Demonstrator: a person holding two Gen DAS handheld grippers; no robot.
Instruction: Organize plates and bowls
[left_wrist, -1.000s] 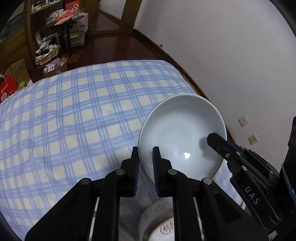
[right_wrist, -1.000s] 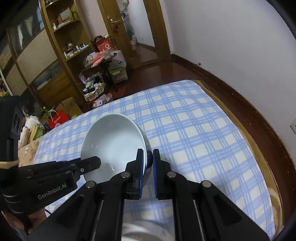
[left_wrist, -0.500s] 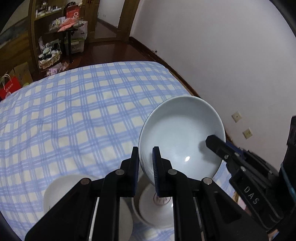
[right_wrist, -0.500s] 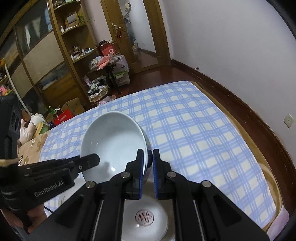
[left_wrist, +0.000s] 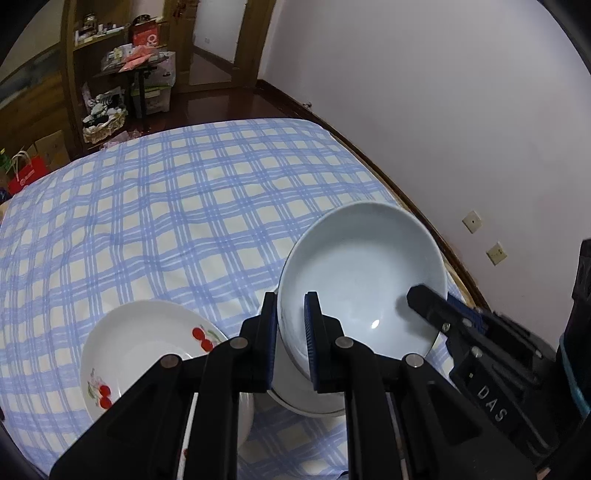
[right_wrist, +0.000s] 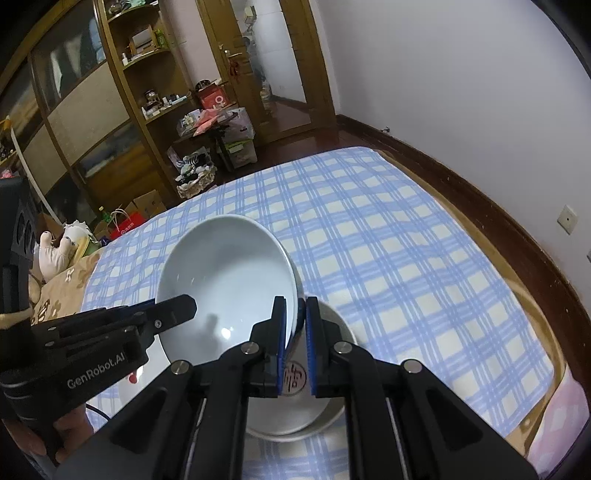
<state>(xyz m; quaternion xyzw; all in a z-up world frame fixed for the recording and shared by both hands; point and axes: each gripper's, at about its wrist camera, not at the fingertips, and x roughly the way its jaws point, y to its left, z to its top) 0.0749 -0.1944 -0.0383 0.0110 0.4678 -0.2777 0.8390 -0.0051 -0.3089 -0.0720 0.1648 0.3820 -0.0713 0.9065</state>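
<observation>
A pale grey-blue bowl (left_wrist: 362, 269) hangs tilted over the bed, held by both grippers at opposite rims. My left gripper (left_wrist: 290, 306) is shut on its left rim. My right gripper (right_wrist: 295, 306) is shut on its right rim. Each view also shows the other gripper: the right gripper (left_wrist: 437, 304) reaches in from the right, the left gripper (right_wrist: 173, 308) from the left. Just under the held bowl (right_wrist: 229, 273) a white bowl with a red seal mark (right_wrist: 295, 376) rests on the sheet. A white plate with red cherries (left_wrist: 147, 343) lies left of it, partly behind my left fingers.
The blue checked sheet (left_wrist: 184, 206) covers the bed, with a wooden frame edge (right_wrist: 517, 243) and a white wall on the right. Shelves, boxes and bags (right_wrist: 207, 147) stand beyond the far end. A stuffed toy (right_wrist: 55, 251) lies at the left. A hand (right_wrist: 70, 428) grips the left tool.
Both grippers carried the bowl together toward the near end of the bed. The white bowl with the seal mark and the cherry plate came into view beneath. The grips did not change.
</observation>
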